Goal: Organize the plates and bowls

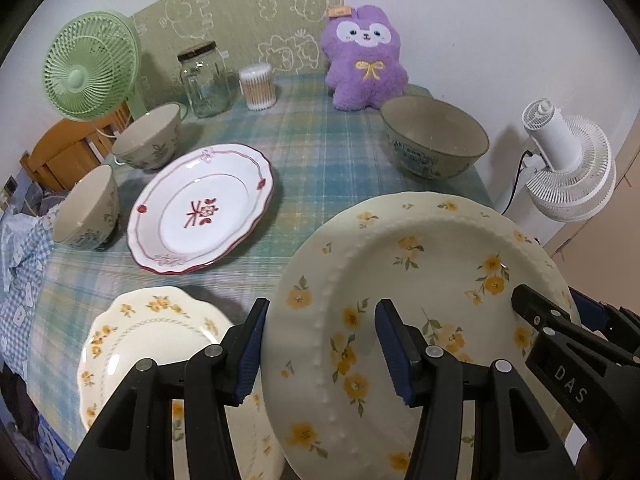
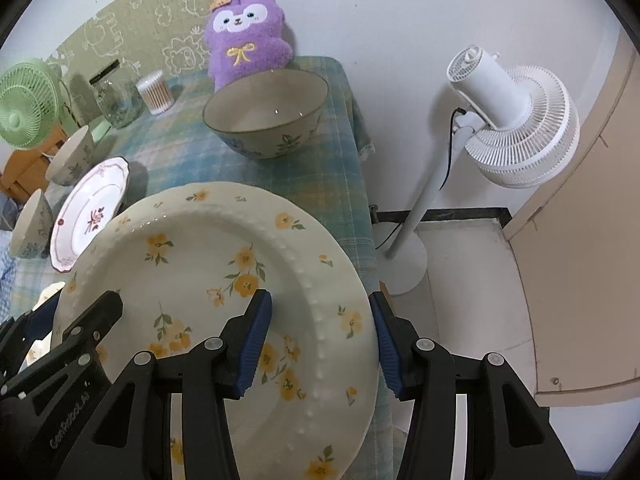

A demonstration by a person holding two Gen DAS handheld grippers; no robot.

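Left gripper (image 1: 322, 346): fingers spread wide, straddling the left rim of the large floral plate (image 1: 420, 300); one blue pad sat outside the rim, the other over the plate's inner face. Whether the pads pressed the rim could not be told.
Right gripper (image 2: 320, 338): fingers likewise spread, straddling the right rim of the same plate; contact could not be confirmed.
Large floral plate: cream, yellow flowers, beaded ring; positioned between both grippers at the near right part of the table, tilted in both views.
Scalloped floral plate (image 1: 160, 332): cream with yellow flowers, near left, partly behind the left gripper.
Red-trimmed plate (image 1: 202, 208): white, flat on the plaid tablecloth (image 1: 320, 152), mid-left.
Large bowl (image 1: 434, 136): upright, far right, just in front of the purple plush toy (image 1: 366, 58).
Small bowls: one (image 1: 150, 136) beside the red-trimmed plate's far edge, another (image 1: 88, 208) at its left.
Background items: green fan (image 1: 92, 66), glass jar (image 1: 206, 80), cotton swab container (image 1: 258, 86), white floor fan (image 2: 516, 120).
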